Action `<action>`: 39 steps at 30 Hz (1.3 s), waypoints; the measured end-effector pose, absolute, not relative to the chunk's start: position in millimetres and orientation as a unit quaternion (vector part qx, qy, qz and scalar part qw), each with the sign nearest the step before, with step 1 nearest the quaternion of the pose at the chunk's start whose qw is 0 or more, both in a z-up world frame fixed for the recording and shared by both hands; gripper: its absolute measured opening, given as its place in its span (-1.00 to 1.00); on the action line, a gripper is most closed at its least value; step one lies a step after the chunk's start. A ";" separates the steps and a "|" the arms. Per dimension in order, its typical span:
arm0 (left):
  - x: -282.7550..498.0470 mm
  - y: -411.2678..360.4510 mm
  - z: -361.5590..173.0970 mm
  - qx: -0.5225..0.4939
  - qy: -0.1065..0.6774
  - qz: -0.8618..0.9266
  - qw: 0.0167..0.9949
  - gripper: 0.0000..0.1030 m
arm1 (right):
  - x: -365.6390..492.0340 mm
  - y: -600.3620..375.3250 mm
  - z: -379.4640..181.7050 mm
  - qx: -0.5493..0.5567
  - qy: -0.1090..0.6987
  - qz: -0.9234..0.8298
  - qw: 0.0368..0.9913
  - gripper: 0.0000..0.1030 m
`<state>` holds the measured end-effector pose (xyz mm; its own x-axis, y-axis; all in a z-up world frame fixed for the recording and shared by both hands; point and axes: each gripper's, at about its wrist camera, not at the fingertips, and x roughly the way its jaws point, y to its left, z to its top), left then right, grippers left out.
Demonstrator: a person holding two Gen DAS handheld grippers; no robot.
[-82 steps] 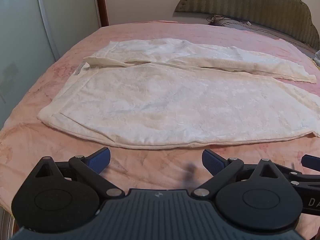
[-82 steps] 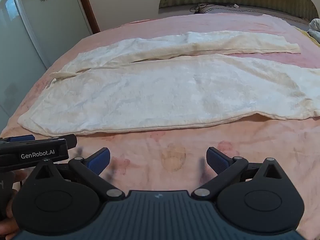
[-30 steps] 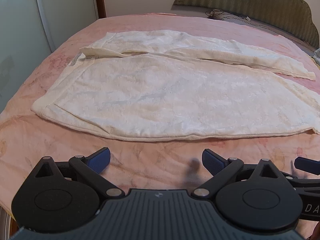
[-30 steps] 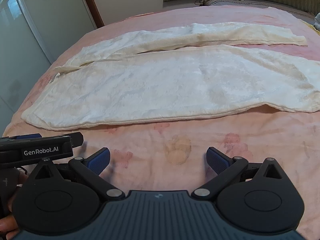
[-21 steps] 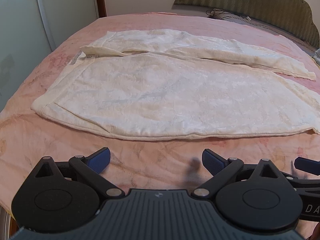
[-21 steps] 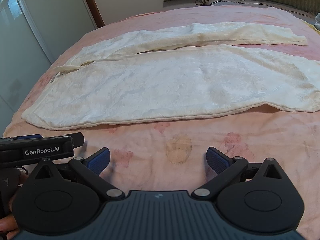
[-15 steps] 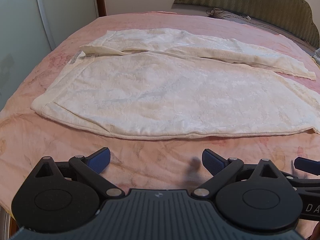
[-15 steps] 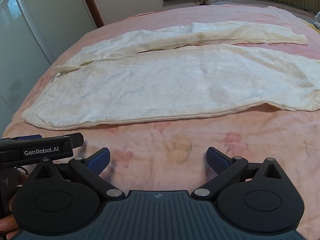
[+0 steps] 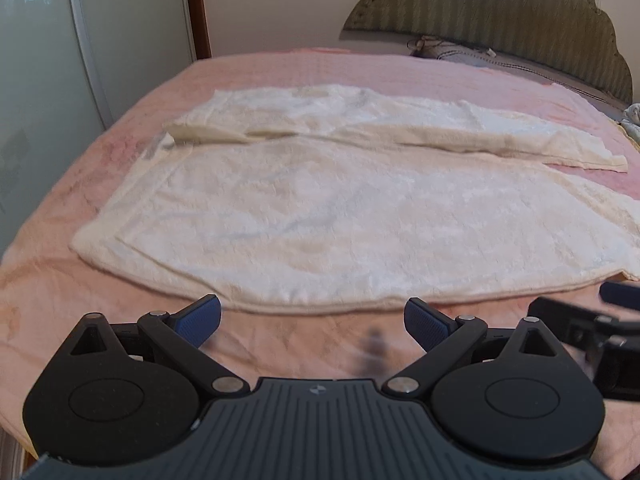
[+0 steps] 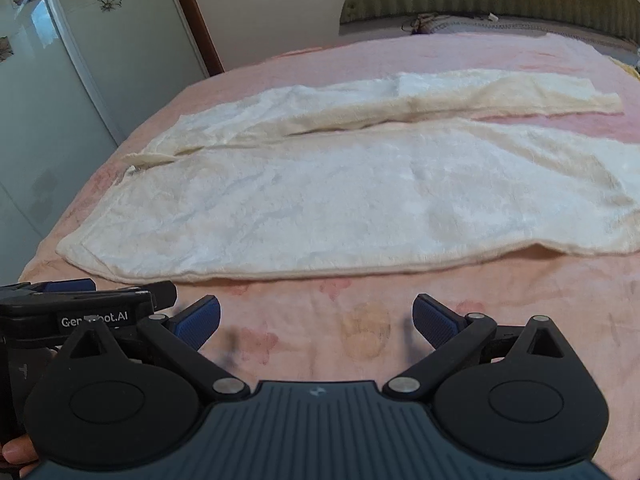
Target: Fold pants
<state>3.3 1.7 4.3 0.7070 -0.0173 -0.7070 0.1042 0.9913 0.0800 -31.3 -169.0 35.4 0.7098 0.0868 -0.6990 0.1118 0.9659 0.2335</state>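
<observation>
Fingers on both tools are spread wide and grip nothing: the left gripper (image 9: 313, 317) and the right gripper (image 10: 317, 317) hover side by side over bare blanket, just short of the near hem of the cloth. Beneath everything lies the bed (image 9: 280, 68), covered in a pink blanket with a padded headboard (image 9: 500, 12) at its right end. On it, spread flat, are the cream fleece pants (image 9: 320, 208), unfolded and touched by neither tool. Their long axis runs across both views, left to right: the waistband (image 10: 80, 248) sits at the left, toward the foot of the bed, and the two legs point right toward the headboard. The near leg (image 10: 360, 200) looks wide and smooth; the far leg (image 10: 440, 96) is narrower and angles slightly away, leaving a wedge of pink between the cuffs. The step in hand appears to be the first fold, leg onto leg. To do it well, I would pinch the near long edge at two well-spread points, one toward the waist and one toward the cuff, lift both evenly, and carry the edge straight over so the seams line up without dragging the fleece into wrinkles.
</observation>
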 end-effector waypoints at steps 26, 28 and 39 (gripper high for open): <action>96.2 43.1 5.1 0.066 0.380 0.021 0.922 0.94 | 138.4 -166.8 78.0 -0.052 0.255 0.198 0.945 1.00; 105.3 49.4 6.4 0.061 0.382 0.028 0.922 0.94 | 169.2 -169.5 79.2 -0.054 0.253 0.211 0.943 1.00; 149.7 74.7 17.6 0.045 0.393 0.029 0.918 0.94 | 375.7 -214.9 18.6 0.053 0.363 0.222 0.903 0.98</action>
<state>149.7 74.7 17.6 0.6899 0.0886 -0.7184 -0.0171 0.9942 0.1062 375.7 -214.9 18.6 0.6377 0.4395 -0.6326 -0.3629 0.8958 0.2566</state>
